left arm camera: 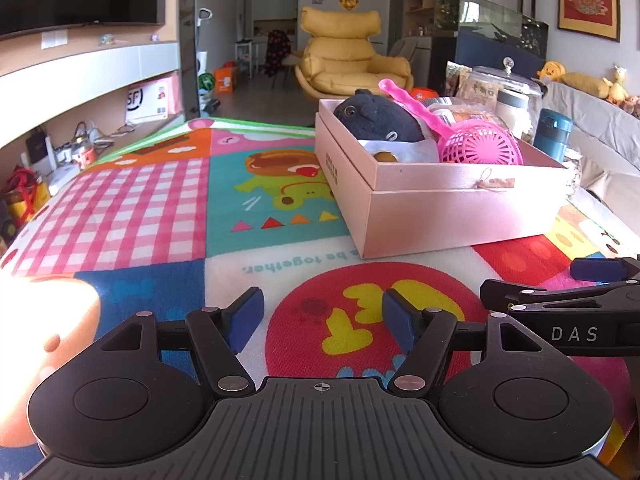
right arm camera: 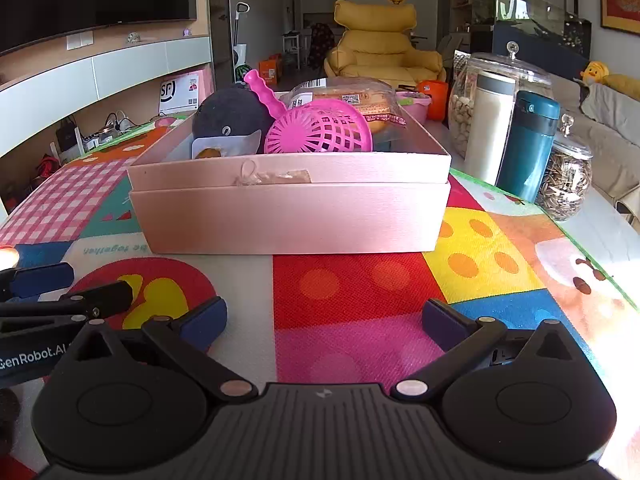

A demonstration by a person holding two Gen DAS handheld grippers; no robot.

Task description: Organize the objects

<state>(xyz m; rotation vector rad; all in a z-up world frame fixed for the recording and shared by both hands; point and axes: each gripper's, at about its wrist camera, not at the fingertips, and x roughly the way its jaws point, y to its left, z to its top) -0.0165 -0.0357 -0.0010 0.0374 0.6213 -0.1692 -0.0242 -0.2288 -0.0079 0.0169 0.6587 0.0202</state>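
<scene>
A pink box [left arm camera: 460, 204] [right arm camera: 288, 216] stands on the colourful mat. In it lie a dark plush toy [left arm camera: 376, 116] [right arm camera: 232, 116], a pink slotted scoop [left arm camera: 480, 146] [right arm camera: 320, 130] and a packet of bread [right arm camera: 352, 100]. My left gripper [left arm camera: 324, 320] is open and empty, low over the mat in front of the box. My right gripper [right arm camera: 324, 324] is open and empty, close to the left one, facing the box's near wall. The right gripper shows in the left wrist view [left arm camera: 560, 300], and the left gripper shows in the right wrist view [right arm camera: 60, 292].
Right of the box stand a teal flask [right arm camera: 528, 144] [left arm camera: 554, 132], a white flask [right arm camera: 488, 128], a glass jar of nuts [right arm camera: 464, 112] and a jar of seeds [right arm camera: 564, 176]. An orange tub [right arm camera: 434, 98] sits behind. The mat's edge [right arm camera: 600, 264] runs along the right.
</scene>
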